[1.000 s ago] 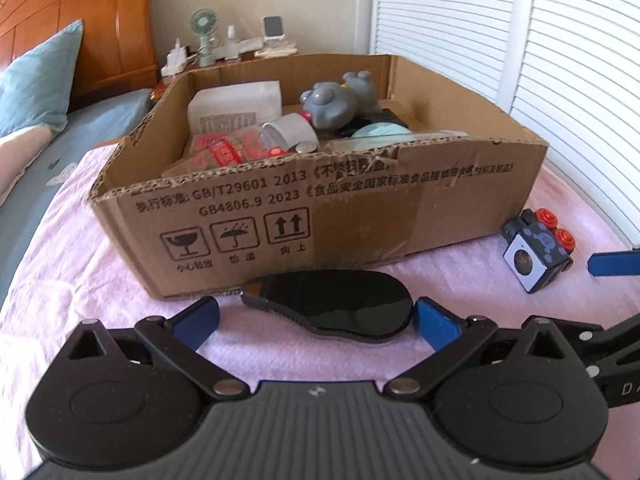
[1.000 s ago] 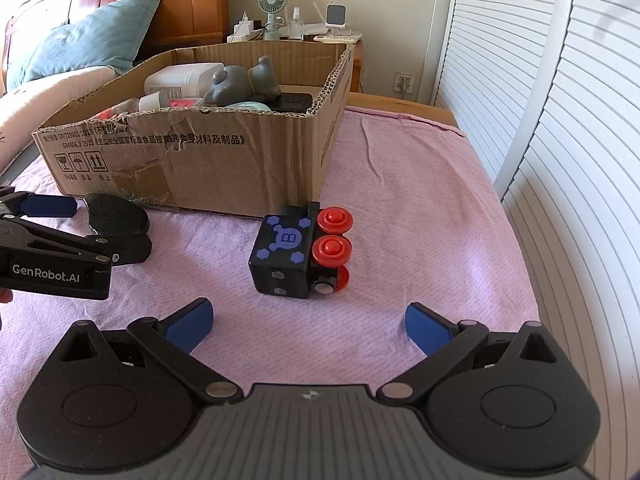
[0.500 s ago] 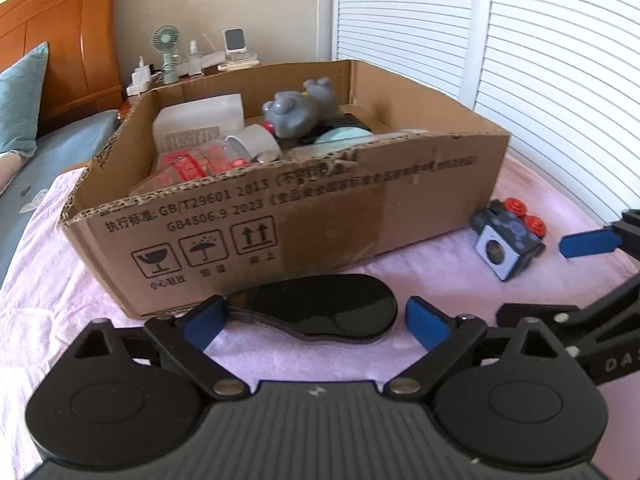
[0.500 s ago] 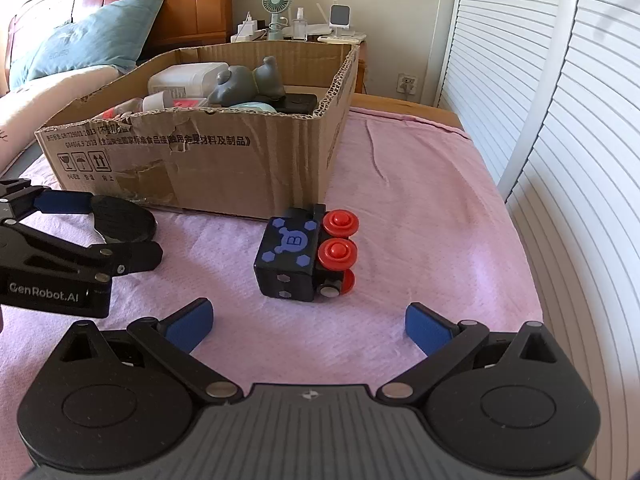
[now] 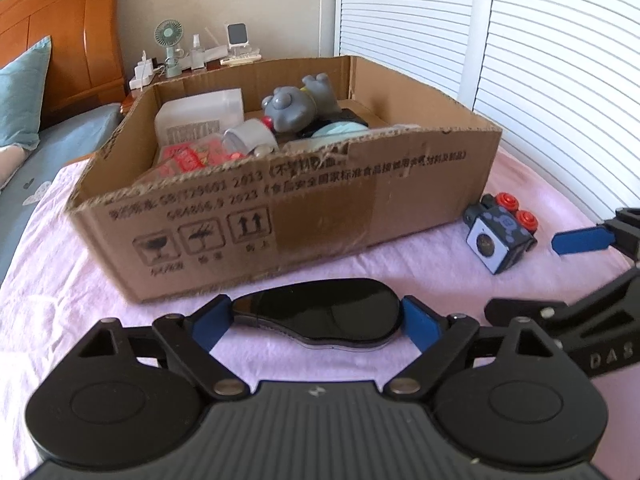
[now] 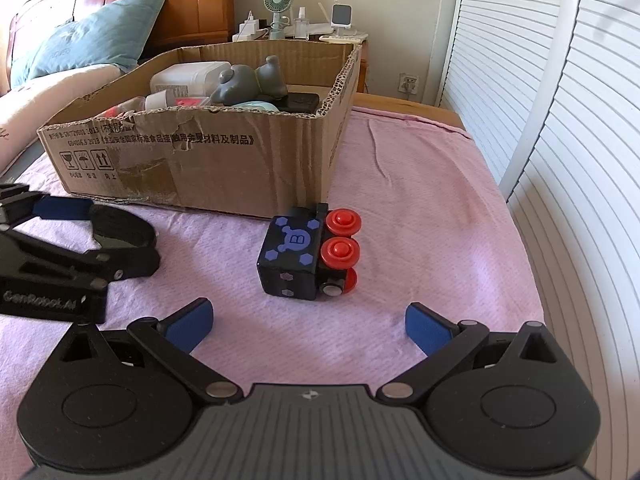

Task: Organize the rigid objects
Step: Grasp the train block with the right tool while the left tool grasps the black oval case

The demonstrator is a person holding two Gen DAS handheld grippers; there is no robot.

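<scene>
Landmark: the cardboard box [image 5: 280, 200] stands on the pink cloth [image 6: 420, 200] that covers the bed; every place below is told from this box.

Left gripper: the left gripper [image 5: 316, 320] is just in front of the box's printed long wall. Its two blue fingertips press on the two ends of the black oval object [image 5: 320, 316], so it is clenched on this object. In the right wrist view the object sits between the fingers, very near the box wall. I cannot tell if it is lifted from the cloth or lies on it.

Right gripper: the right gripper [image 6: 308, 326] is released, its blue fingertips are far apart and nothing is between them. It is on the pink cloth, well in front of the box's front right corner.

Toy cube: the black toy cube [image 6: 296, 256] with blue marks and red round knobs lies on the cloth just beside the front right corner of the box, outside it. It is ahead of the right gripper, apart from the fingertips.

Inside the box: a grey bear figure [image 5: 300, 104], a white plastic container [image 5: 200, 114], some red packets [image 5: 192, 156] and other small things that I cannot tell well.

Behind the box: a nightstand with a small green fan [image 6: 276, 8] and a wooden headboard [image 5: 60, 40].
</scene>
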